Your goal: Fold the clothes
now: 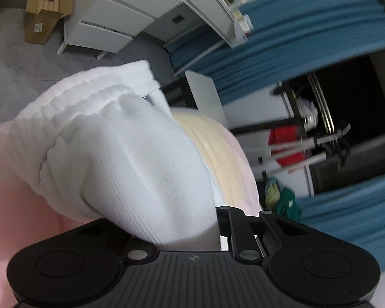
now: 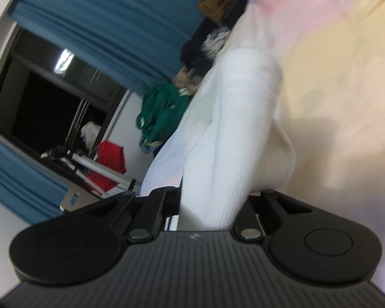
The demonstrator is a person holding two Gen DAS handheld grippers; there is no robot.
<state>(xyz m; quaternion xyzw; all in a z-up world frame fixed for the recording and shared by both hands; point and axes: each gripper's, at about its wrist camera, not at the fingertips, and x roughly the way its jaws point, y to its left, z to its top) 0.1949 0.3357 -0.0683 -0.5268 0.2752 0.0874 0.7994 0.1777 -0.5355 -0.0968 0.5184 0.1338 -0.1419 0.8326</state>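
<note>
A white ribbed sock (image 1: 120,154) fills the middle of the left wrist view, bunched and draped over my left gripper (image 1: 182,231), which is shut on it; the fingers are hidden under the cloth. In the right wrist view the white sock (image 2: 233,138) stretches forward from my right gripper (image 2: 210,213), which is shut on its near end; the fingertips are hidden by the sock. Both views are tilted and blurred. The sock hangs over a pink and pale yellow bedsheet (image 2: 333,89), which also shows in the left wrist view (image 1: 18,192).
A heap of green and dark clothes (image 2: 164,110) lies at the sheet's edge. Blue curtains (image 1: 308,30) and a dark window (image 2: 38,97) stand beyond. A white drawer unit (image 1: 110,28) and a cardboard box (image 1: 46,10) are on the grey floor.
</note>
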